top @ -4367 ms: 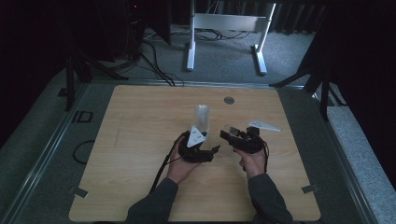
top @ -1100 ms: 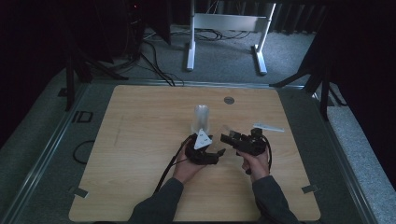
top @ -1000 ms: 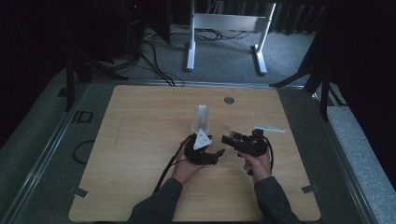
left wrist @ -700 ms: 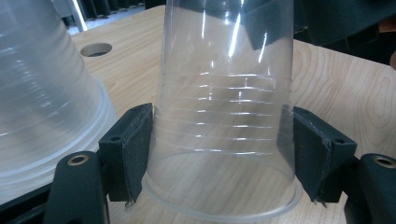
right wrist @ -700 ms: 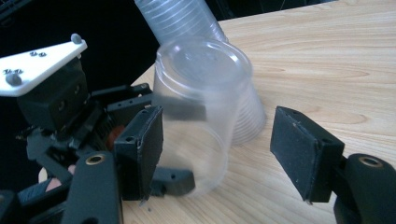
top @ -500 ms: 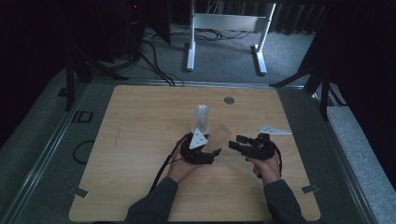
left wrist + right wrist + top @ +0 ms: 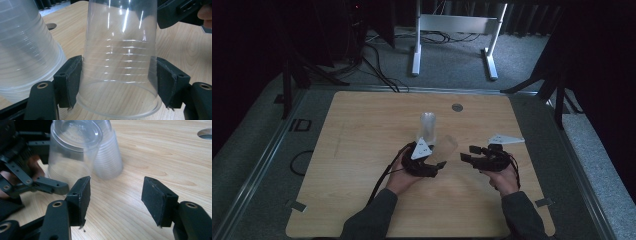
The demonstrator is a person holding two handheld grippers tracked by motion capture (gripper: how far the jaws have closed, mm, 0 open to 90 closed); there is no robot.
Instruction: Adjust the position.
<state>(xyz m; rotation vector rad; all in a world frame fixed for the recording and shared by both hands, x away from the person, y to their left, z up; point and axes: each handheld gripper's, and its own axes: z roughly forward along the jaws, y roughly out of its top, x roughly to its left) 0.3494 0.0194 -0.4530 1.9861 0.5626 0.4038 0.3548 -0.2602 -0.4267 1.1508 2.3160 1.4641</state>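
Now that your right gripper (image 7: 113, 203) has drawn off rightward, its empty jaws just narrowing, the single cup (image 7: 121, 60) sits clamped in your left gripper (image 7: 117, 82) alone, freed, just right of the cup stack (image 7: 428, 126) on the counter (image 7: 362, 130).

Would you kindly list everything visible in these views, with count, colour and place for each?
single cup: one, clear plastic, upside down, clamped between the left gripper's pads
cup stack: one, clear, upside down on the table behind the held cup
table: one, light wood, with a round hole near its far edge
stand: one, white, on the carpet beyond the table
left gripper: one, black, shut on the cup
right gripper: one, black, jaws apart with nothing between them, having just been closing
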